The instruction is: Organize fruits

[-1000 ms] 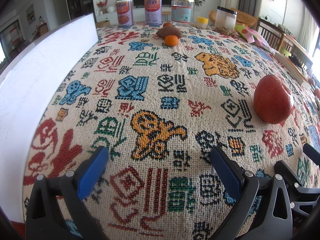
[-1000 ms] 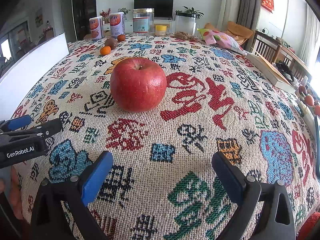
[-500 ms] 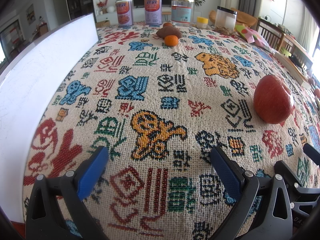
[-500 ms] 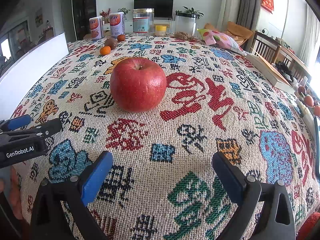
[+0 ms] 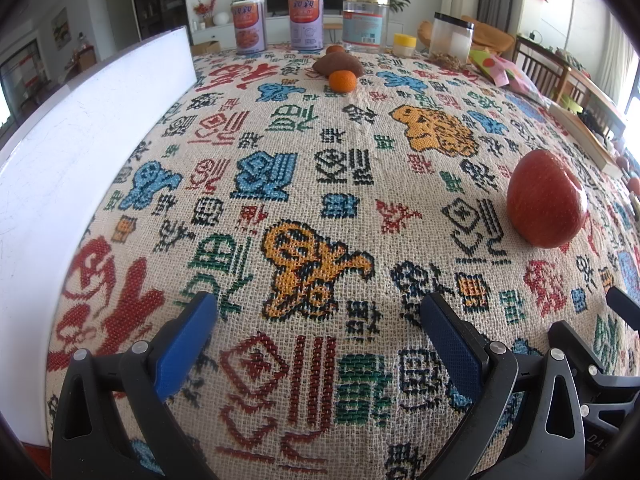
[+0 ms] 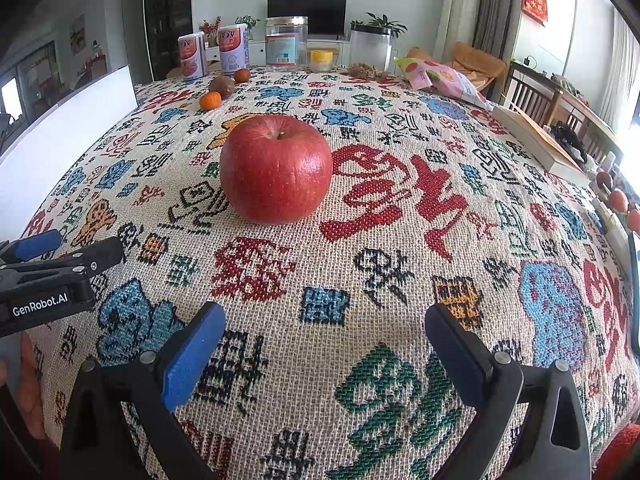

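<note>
Right wrist view: red apple at frame centre, upright on the patterned cloth.
Right gripper: spread, empty (bottom edge).
Left gripper: spread, empty.

A wide stretch of patterned tablecloth lies bare ahead of the left gripper, whose blue pads stand wide apart with nothing between them. A white board walls off the cloth's left edge. Ahead of the right gripper, also spread wide, 1 red apple stands in the path, slightly left of centre, with bare cloth all around it. At the far end, a small orange and a brown fruit sit touching, just in front of a row of cans and jars.
</note>
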### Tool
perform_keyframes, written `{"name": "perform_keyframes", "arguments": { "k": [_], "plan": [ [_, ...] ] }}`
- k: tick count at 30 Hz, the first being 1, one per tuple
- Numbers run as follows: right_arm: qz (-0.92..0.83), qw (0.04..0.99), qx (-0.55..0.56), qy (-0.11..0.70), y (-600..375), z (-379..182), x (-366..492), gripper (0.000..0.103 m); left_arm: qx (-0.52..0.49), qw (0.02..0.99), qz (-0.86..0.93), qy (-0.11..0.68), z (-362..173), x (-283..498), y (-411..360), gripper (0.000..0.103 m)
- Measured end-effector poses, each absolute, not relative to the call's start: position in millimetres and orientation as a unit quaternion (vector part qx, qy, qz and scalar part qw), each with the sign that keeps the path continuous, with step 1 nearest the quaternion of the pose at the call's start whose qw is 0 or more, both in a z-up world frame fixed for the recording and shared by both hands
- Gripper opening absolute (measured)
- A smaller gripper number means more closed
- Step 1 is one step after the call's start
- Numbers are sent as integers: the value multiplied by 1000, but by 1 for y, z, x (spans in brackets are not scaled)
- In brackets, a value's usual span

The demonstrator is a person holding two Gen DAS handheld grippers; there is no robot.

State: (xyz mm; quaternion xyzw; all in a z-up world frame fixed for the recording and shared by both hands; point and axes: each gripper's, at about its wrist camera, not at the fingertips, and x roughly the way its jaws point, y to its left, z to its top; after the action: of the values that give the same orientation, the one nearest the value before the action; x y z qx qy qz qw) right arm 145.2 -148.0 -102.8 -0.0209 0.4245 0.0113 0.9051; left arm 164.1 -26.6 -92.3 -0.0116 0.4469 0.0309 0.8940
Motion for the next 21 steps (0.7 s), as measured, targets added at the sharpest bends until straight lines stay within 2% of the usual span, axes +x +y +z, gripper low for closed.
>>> {"name": "perform_keyframes", "arguments": {
  "k": [14,21],
  "plan": [
    [13,905,-18,426,-149,-104,145,100,-21,890,5,456,-90,166,-23,102],
    [16,905,-18,425,-149,-104,146,100,-120,884,-48,449,-54,218,-3,101]
  ]
}}
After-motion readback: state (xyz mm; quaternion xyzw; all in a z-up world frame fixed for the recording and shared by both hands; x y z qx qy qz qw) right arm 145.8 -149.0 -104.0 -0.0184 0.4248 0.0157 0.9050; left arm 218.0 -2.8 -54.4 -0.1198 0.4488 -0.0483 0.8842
